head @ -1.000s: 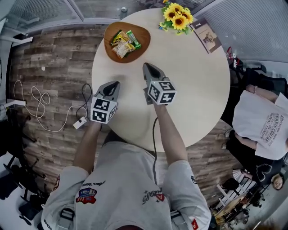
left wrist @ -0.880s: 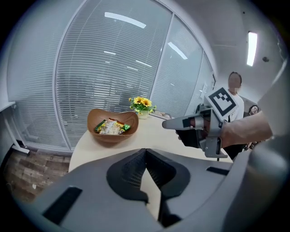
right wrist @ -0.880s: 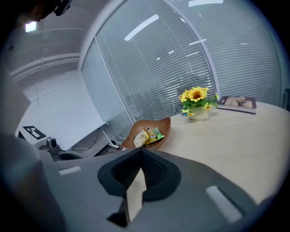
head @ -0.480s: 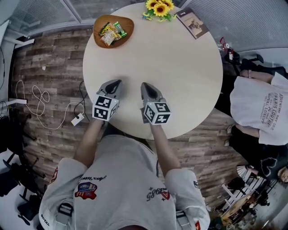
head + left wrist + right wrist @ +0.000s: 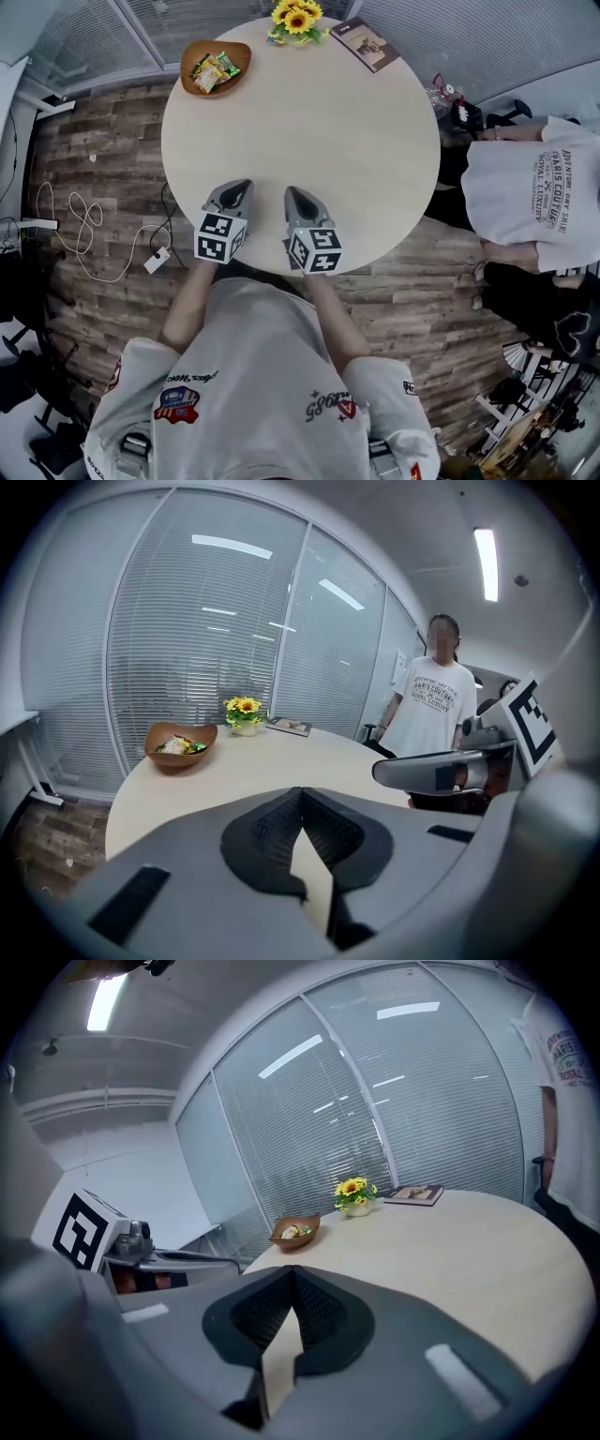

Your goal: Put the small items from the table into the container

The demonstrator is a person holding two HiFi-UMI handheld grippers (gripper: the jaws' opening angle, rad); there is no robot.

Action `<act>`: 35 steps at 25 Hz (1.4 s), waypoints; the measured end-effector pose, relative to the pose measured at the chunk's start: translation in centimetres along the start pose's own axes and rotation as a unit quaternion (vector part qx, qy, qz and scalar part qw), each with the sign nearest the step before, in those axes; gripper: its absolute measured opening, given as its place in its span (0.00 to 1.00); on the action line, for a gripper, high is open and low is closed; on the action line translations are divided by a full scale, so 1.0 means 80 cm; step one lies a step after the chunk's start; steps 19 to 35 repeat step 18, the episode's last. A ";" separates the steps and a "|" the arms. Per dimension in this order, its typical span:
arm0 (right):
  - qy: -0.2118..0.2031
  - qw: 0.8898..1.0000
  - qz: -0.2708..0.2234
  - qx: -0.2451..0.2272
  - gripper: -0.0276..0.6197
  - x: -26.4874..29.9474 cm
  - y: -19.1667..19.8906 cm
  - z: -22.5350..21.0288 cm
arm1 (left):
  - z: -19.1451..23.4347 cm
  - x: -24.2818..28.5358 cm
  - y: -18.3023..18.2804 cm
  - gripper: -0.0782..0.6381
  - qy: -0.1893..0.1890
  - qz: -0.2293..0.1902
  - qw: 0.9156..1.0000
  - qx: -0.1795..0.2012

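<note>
The wooden bowl (image 5: 212,66) stands at the far left edge of the round table (image 5: 309,141), with several snack packets (image 5: 208,72) lying in it. My left gripper (image 5: 240,187) and right gripper (image 5: 291,193) hover side by side over the table's near edge, far from the bowl. Both are shut with nothing between the jaws. In the left gripper view the bowl (image 5: 180,743) sits well beyond the closed left gripper (image 5: 301,795). In the right gripper view the bowl (image 5: 295,1232) lies far past the closed right gripper (image 5: 292,1275).
A vase of sunflowers (image 5: 296,19) and a book (image 5: 368,42) sit at the far edge. A person in a white T-shirt (image 5: 539,197) stands to the right of the table. Cables (image 5: 84,225) lie on the wooden floor at the left.
Both grippers have drawn back from the table's middle to its near edge, still shut. The bowl and table now appear farther away in the head view.
</note>
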State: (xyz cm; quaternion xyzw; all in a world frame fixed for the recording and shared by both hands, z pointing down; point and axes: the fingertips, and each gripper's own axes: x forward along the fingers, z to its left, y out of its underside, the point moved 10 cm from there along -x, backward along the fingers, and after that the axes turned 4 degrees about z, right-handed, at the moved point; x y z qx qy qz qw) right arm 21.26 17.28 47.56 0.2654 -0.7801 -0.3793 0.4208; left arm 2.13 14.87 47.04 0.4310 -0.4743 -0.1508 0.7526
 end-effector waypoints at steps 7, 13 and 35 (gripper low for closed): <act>0.001 1.000 -0.020 -0.008 0.04 -0.043 0.001 0.001 | -0.038 -0.016 0.005 0.12 -0.001 -0.006 1.000 0.022; 0.005 0.999 -0.029 -0.017 0.04 -0.067 0.001 -0.003 | -0.062 -0.014 -0.005 0.12 0.009 -0.015 0.999 0.034; 0.001 0.999 -0.041 -0.019 0.04 -0.076 -0.006 0.004 | -0.070 -0.017 -0.017 0.12 0.013 -0.018 0.999 0.046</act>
